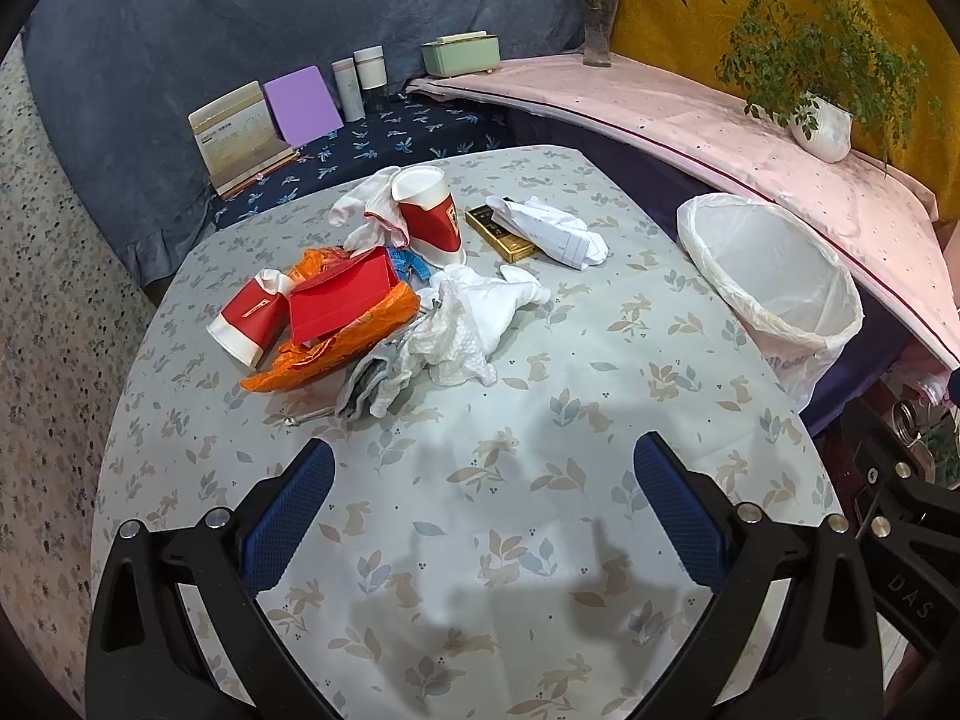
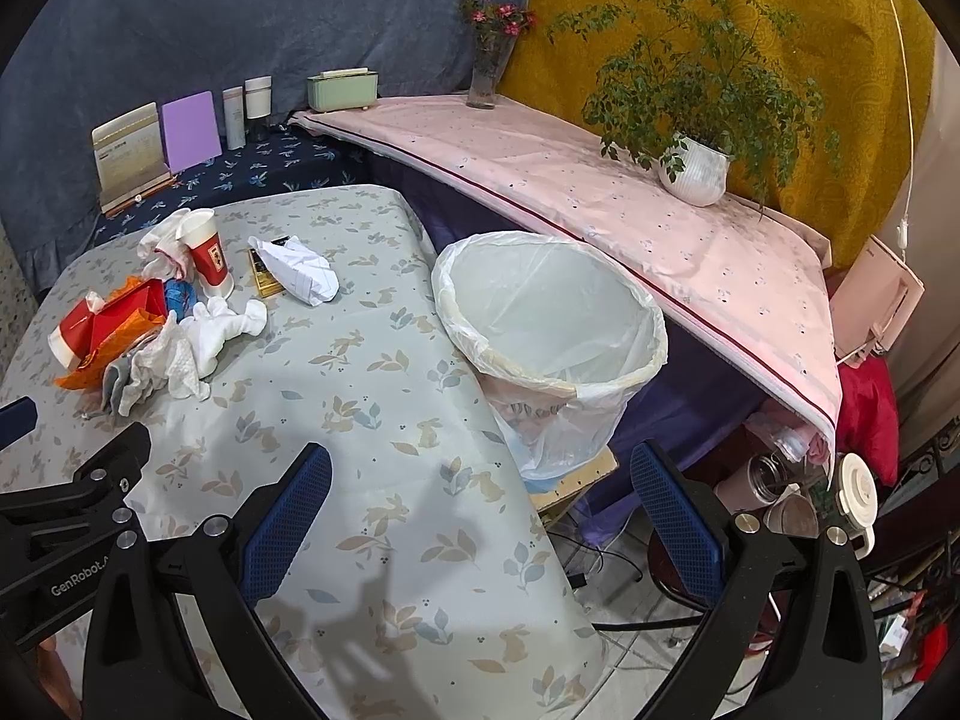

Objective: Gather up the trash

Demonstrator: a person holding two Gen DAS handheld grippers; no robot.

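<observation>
Trash heaped in the middle left of the left wrist view, on the table point(image 1: 540, 396) with the leaf-and-rabbit cloth: orange wrapper point(image 1: 336, 342), red box point(image 1: 339, 300) on top of it, crumpled tissue point(image 1: 468, 330), lying red cup point(image 1: 249, 318), upright red cup point(image 1: 429, 213), folded paper point(image 1: 555, 231) over a gold box point(image 1: 501, 234). Lined bin point(image 2: 546, 324) standing at centre of the right wrist view, off the table edge, apparently empty. Left gripper point(image 1: 483, 510) with tongs wide apart and holding nothing, low centre of its frame; right gripper point(image 2: 480, 510) likewise spread apart and empty, near the bin. Risk from here: pieces overlapping, so probably a pinch on the tissue dragging the grey cloth beside it, or the box sliding off the wrapper; light liner maybe folding inward under a dropped piece. Orange wrapper long axis running from lower left to upper right; lying cup with its base toward lower left, mouth toward the box.
</observation>
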